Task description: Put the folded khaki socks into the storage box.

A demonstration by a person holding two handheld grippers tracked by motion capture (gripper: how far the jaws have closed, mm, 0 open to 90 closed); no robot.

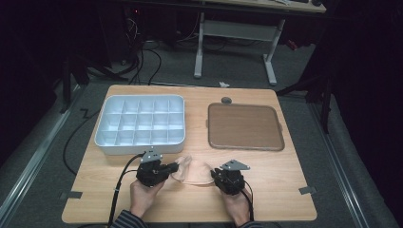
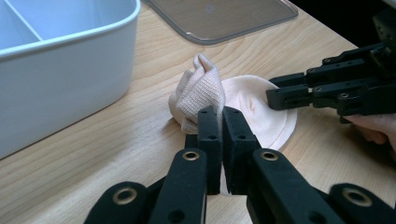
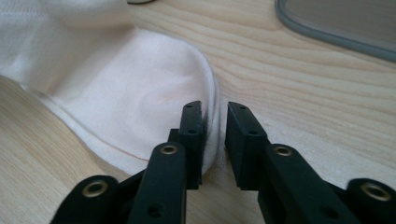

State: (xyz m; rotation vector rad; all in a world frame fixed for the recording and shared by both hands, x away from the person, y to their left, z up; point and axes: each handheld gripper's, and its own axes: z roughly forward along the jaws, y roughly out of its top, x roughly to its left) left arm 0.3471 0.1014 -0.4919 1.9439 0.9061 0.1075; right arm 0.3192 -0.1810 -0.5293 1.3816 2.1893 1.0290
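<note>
One cloth (image 1: 192, 172), one white divided box (image 1: 140, 124), one brown tray (image 1: 245, 127), two tongs.

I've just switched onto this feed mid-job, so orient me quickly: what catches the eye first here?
A pale peach cloth lies at the table's near edge between the two grippers. The left gripper is shut on its bunched, ribbed end, and the right gripper straddles its rounded edge, a gap showing between the jaws. Behind them sit a white compartment tray on the left and a brown lid on the right.

Bare table (image 1: 266, 180) lies open right of the grippers; the white compartment box (image 1: 140, 121) blocks the far-left side.
</note>
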